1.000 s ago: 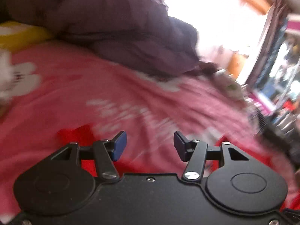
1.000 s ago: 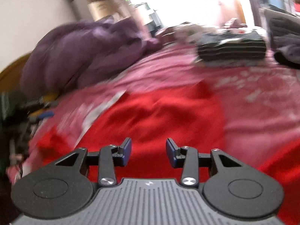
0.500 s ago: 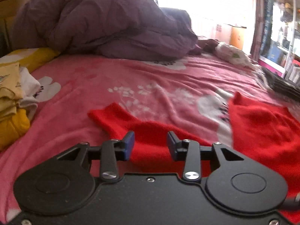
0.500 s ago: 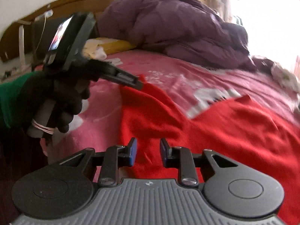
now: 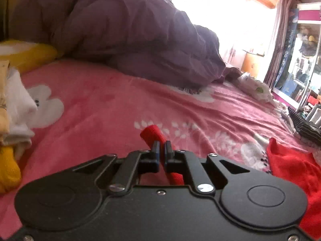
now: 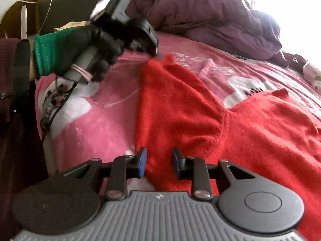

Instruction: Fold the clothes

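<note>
A red fleece garment [image 6: 250,132] lies spread on the pink bedspread [image 6: 96,124]. One sleeve [image 6: 170,92] runs away from me towards the left. My left gripper [image 5: 162,148] is shut on the red sleeve end [image 5: 151,134], which sticks out beyond the pads. In the right wrist view a black-gloved hand [image 6: 94,44] holds that left gripper [image 6: 155,50] at the sleeve tip. My right gripper [image 6: 158,162] hangs low over the near part of the sleeve. Its jaws stand partly apart with red cloth between them, and I see no pinch.
A purple duvet [image 5: 124,32] is heaped at the back of the bed. Folded yellow and white clothes [image 5: 12,108] are stacked at the left, and a dark striped folded garment [image 5: 303,124] lies at the right. A wooden headboard [image 6: 30,6] stands behind the gloved hand.
My left gripper has closed on the red sleeve end and moved forward with it. The right gripper has swung across the bed to the sleeve, and its jaws have narrowed.
</note>
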`<action>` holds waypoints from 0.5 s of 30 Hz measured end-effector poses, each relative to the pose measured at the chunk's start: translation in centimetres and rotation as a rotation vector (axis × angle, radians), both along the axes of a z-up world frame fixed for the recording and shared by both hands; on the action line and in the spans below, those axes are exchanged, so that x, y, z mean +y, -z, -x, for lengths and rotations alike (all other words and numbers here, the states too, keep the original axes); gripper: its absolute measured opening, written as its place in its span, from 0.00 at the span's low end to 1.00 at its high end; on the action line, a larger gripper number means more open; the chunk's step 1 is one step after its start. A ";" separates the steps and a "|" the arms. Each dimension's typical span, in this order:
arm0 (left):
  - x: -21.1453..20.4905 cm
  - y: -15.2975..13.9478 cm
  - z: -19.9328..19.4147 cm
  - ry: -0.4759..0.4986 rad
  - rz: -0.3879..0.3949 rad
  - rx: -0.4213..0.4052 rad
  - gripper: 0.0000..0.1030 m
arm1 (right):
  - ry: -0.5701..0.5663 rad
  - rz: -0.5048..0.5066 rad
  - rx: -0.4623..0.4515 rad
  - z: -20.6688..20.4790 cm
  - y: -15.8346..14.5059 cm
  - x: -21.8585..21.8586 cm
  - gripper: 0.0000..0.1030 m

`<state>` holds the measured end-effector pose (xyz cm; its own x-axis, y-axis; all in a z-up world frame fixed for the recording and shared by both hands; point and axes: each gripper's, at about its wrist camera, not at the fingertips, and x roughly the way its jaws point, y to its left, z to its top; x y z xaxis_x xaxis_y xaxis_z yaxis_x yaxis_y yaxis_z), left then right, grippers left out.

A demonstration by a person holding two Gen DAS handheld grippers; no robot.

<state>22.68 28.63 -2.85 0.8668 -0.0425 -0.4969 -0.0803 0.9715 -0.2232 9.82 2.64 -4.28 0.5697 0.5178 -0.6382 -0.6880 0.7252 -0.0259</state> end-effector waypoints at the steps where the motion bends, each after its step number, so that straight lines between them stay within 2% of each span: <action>1: -0.3 1.0 -0.6 0.002 -0.028 0.056 0.03 | 0.002 0.003 -0.001 0.0 0.1 0.1 0.29; 2: -0.7 1.7 -1.1 0.003 -0.057 0.094 0.03 | 0.008 0.002 0.001 0.0 0.2 0.2 0.29; 3: -1.0 1.6 -1.0 0.000 -0.081 0.086 0.04 | 0.015 0.000 0.004 0.1 0.2 0.3 0.29; 5: -1.4 0.4 -0.2 -0.023 -0.096 0.038 0.08 | 0.018 0.007 -0.008 0.3 0.0 0.6 0.29; 6: -1.4 -0.1 0.3 -0.039 -0.098 0.016 0.17 | 0.017 0.016 -0.022 0.6 -0.1 0.7 0.29; 8: -1.3 -0.8 1.3 -0.063 -0.078 -0.011 0.18 | 0.024 0.012 -0.054 1.1 -0.5 0.8 0.29; 11: -2.0 -1.2 2.0 0.051 0.000 -0.013 0.18 | 0.015 0.003 -0.064 1.6 -0.6 1.3 0.32; 13: -3.7 -0.2 1.5 0.161 0.017 0.065 0.19 | 0.018 0.001 0.016 1.0 0.4 1.6 0.36; 14: -4.7 0.8 0.8 0.205 -0.007 0.119 0.21 | 0.025 -0.015 0.036 0.7 0.5 1.5 0.37; 15: -5.7 1.6 0.3 0.202 -0.067 0.145 0.24 | 0.030 -0.030 0.051 0.5 0.5 1.4 0.37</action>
